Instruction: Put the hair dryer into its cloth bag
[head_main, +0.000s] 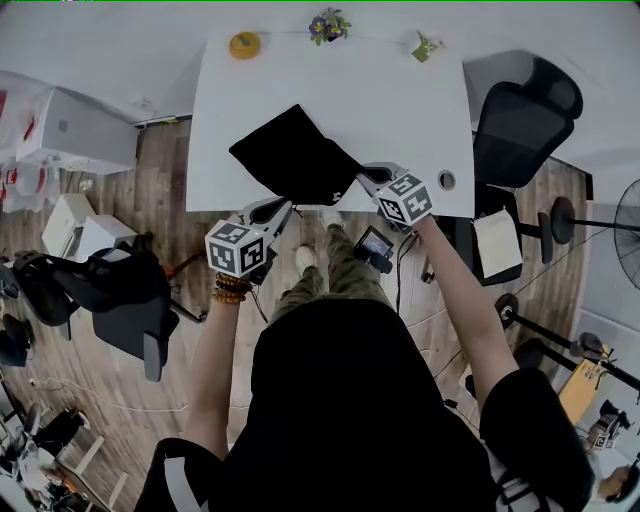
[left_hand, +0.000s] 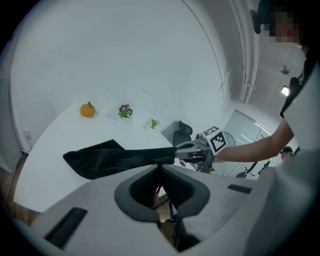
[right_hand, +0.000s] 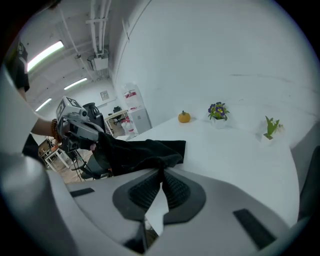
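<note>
Black cloth bag (head_main: 295, 155), limp and creased. Far end lies on white worktop (head_main: 400, 100); near edge raised, stretched taut.

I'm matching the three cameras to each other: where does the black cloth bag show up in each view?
Head view: cloth bag just above centre.
Left gripper view: cloth bag left of centre, just above the jaws.
Right gripper view: cloth bag left of centre, just above the jaws.
Shared landmark: the small orange ornament beyond it.
</note>
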